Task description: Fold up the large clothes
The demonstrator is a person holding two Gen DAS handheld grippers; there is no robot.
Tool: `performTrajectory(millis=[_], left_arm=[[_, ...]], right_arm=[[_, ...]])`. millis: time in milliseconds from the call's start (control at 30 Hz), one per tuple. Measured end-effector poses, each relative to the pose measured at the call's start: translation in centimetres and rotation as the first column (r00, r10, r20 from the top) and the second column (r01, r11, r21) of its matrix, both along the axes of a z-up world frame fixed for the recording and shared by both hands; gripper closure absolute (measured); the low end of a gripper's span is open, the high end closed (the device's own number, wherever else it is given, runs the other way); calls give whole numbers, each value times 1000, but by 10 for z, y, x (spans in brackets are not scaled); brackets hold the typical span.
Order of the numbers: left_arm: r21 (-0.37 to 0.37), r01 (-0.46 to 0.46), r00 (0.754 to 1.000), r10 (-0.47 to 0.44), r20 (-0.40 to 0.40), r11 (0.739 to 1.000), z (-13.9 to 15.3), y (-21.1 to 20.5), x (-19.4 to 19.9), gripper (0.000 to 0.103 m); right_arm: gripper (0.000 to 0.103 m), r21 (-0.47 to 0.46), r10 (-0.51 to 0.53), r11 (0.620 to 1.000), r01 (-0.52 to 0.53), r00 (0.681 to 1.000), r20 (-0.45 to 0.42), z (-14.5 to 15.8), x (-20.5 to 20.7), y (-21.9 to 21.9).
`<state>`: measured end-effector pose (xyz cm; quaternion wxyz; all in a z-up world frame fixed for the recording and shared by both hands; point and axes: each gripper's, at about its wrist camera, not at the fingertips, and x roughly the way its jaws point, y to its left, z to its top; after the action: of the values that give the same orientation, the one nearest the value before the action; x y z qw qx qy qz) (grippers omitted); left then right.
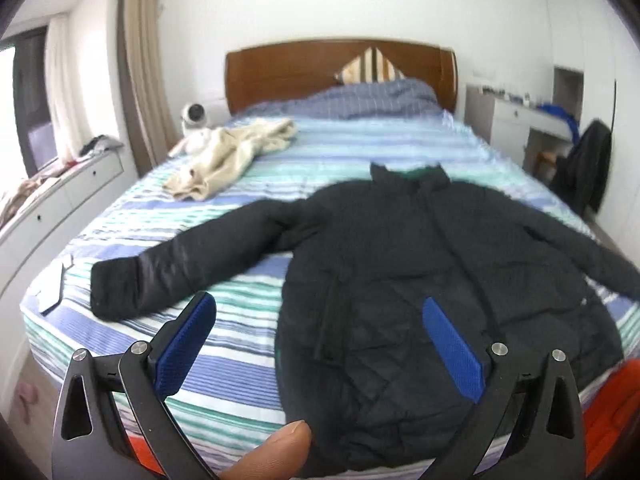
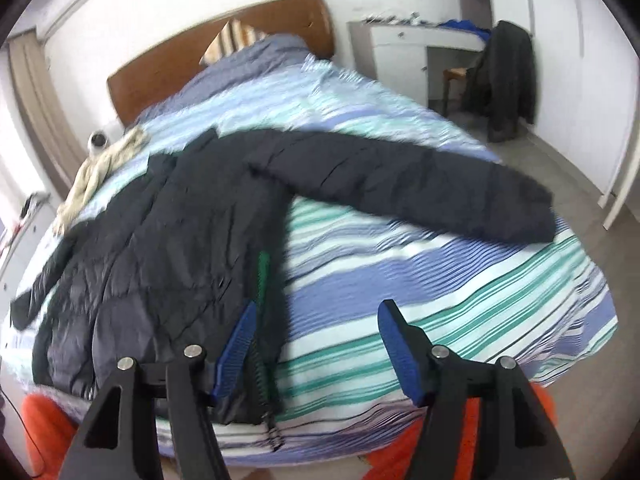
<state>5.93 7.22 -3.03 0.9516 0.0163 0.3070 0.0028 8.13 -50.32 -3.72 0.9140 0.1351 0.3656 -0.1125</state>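
Observation:
A dark navy puffer jacket [image 1: 420, 272] lies spread flat on the striped bed [image 1: 248, 200], collar toward the headboard, both sleeves stretched out sideways. My left gripper [image 1: 320, 316] is open and empty, hovering above the jacket's lower left hem. In the right wrist view the jacket [image 2: 168, 240] fills the left half, with its right sleeve [image 2: 420, 184] reaching toward the bed's right edge. My right gripper [image 2: 316, 320] is open and empty above the bed [image 2: 460, 280], just right of the jacket's side edge.
A cream garment [image 1: 236, 156] lies crumpled at the far left of the bed. Folded blue bedding and a striped pillow [image 1: 372, 68] sit by the wooden headboard. A chair draped with dark clothes [image 2: 504, 76] stands by a white desk on the right. A drawer unit [image 1: 52, 208] runs along the left.

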Motion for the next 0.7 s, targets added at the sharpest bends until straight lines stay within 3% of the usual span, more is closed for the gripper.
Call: performTrajectory(millis=[67,200,333,433,567,600,633,700], left_arm=[[-35,19,999,-20,-41,999,-6,-2,7,0],[-74,6,992,-15,-122,997,-18,-1,11,0],[-155,-18,987,-7,-161,988,-20,9,8,0],[-167,-41,985,12,-170,985,-20,13,2,0],[-152,-53,982,24,-186,987,-23,13,0,0],[-146,-53,981,24,-190,988,-25,13,0,0],[-140,-52,981,24,-195,989,-26,12,0,0],[-123,-52,978,26,-205,991,-29,11,-2,0]], right_arm=[[38,32,-52,998,50,998,46,5,-7,-20],[38,219,-179,963,160,981,72,-14,-16,-79],[38,459,-350,842,285,935,62,-50,-15,-146],[38,548,-440,761,348,897,41,-72,-4,-181],[38,641,-584,629,440,811,17,-100,7,-219],[42,663,-608,600,448,793,14,-106,10,-226],[63,661,-624,589,465,782,6,-109,12,-230],[82,611,-634,611,503,773,-2,-104,20,-232]])
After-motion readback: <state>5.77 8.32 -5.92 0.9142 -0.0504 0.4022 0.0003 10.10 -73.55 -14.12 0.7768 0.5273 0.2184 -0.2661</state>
